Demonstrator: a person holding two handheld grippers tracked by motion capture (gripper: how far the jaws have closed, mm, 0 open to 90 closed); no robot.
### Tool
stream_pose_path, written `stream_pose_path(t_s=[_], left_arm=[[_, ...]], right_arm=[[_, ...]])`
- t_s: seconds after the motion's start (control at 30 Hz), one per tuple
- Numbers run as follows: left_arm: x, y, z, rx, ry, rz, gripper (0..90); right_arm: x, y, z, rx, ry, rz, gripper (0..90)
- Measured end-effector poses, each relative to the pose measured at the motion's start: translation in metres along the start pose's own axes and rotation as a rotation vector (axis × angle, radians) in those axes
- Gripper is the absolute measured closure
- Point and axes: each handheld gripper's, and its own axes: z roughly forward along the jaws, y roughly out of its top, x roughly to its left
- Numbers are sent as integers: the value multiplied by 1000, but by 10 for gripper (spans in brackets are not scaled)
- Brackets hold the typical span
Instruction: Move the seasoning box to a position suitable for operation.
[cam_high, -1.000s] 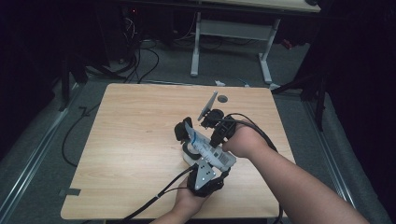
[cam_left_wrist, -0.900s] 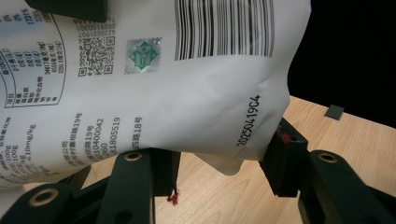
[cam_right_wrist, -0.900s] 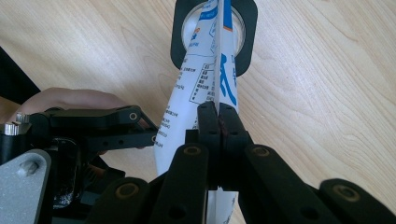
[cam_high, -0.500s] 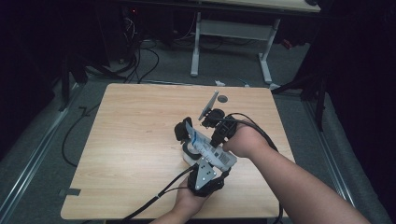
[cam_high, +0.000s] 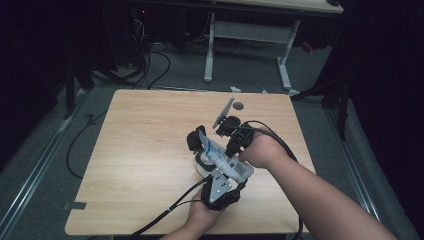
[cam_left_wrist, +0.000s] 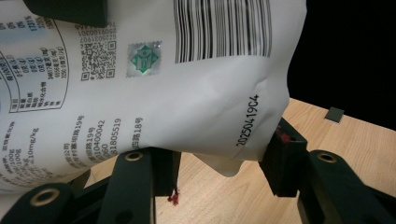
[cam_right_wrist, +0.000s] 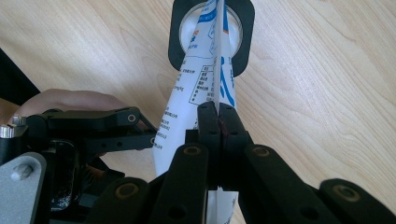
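Because the white printed pouch (cam_right_wrist: 205, 79) needs its mouth kept over the black-rimmed cup (cam_right_wrist: 243, 42) on the tabletop (cam_high: 140, 150), I am holding it from two sides. My right hand-held gripper (cam_right_wrist: 218, 116) is pressing its jaws together on the pouch's flat seam, keeping it upright and tilted towards the cup. My left hand-held gripper (cam_left_wrist: 219, 158) is standing half spread around the pouch's bulging lower corner (cam_left_wrist: 261, 102); I am judging that it steadies the body for pouring.
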Motion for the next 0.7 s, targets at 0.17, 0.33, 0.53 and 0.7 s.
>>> stream_pose_path(t_s=[0.17,0.33,0.53,0.7], left_arm=[[1,1,0,-3,2,0,541],[2,2,0,-8,5,-4,541],[3,2,0,-8,7,-3,542],[3,3,0,-12,10,-6,542]], right_arm=[[0,1,0,-4,-4,-15,899],[1,3,-2,-1,-7,-7,899],[0,4,-2,-4,-7,-13,899],[0,5,-2,-3,-12,-16,899]])
